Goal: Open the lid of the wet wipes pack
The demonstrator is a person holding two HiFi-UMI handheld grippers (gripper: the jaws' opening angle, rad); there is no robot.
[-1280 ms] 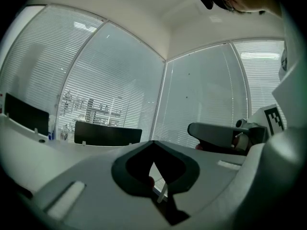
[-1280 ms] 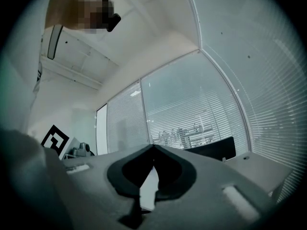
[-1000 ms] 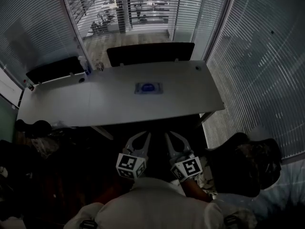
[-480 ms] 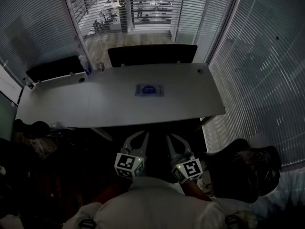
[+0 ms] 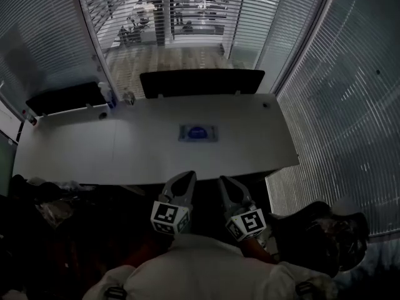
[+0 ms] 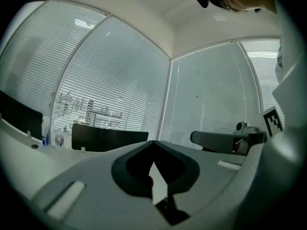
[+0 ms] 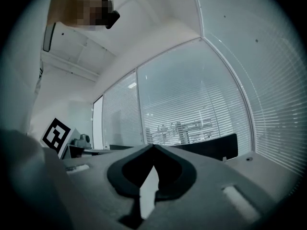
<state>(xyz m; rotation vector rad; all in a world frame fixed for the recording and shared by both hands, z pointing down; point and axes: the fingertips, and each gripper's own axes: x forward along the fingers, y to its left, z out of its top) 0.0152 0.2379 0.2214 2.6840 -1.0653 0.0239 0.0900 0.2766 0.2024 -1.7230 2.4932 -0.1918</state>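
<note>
Distance ahead is judged to be what the coming move turns on. The wet wipes pack (image 5: 198, 132) is seen lying flat near the middle of the white table (image 5: 75, 155), well apart from both grippers, whose tips are held at about the table's near edge in the head view. The pack's long axis is laid across the view, roughly parallel to that near edge, and the blue lid (image 5: 197, 131) is shown on its top face, apparently not yet raised. The left gripper (image 5: 189, 177) is pointed almost straight at the pack, while the right gripper (image 5: 223, 181) is set a little off to the pack's right, so the left is judged slightly the nearer, though the gap is small. In the left gripper view (image 6: 153, 143) the jaws are seen brought together at the tips with nothing between them, and the same is seen in the right gripper view (image 7: 153, 146). The pack itself is not shown in either gripper view. A reach forward over the table is judged to be needed before the lid can be touched.
</note>
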